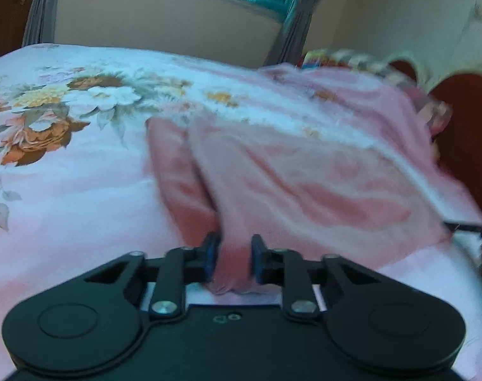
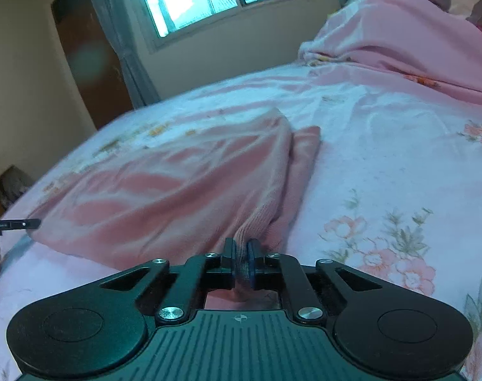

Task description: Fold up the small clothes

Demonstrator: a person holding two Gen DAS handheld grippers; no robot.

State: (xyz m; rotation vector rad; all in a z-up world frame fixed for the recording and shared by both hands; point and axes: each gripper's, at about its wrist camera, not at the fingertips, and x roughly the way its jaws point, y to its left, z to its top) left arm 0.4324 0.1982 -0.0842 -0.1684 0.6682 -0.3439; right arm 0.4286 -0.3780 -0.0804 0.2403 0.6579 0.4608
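**Two grippers pinch the pink cloth**

A small pink garment (image 1: 288, 171) lies spread on the flowered bed sheet (image 1: 66, 171). The left gripper (image 1: 231, 260) has its jaws nearly closed, and a bunch of the near edge is squeezed between them. The right gripper (image 2: 242, 260) has its jaws almost fully closed on another bit of the same near edge, the ribbed part.

What could go wrong? Each grip holds only a little cloth, so I think a quick pull could make it slip out. If one hand goes faster than the other, the fold may come out crooked.

There is lots of open sheet past the garment for folding. A rumpled pink blanket (image 2: 399, 38) sits at the far right, well away. The bed edge is close on the left gripper's side.
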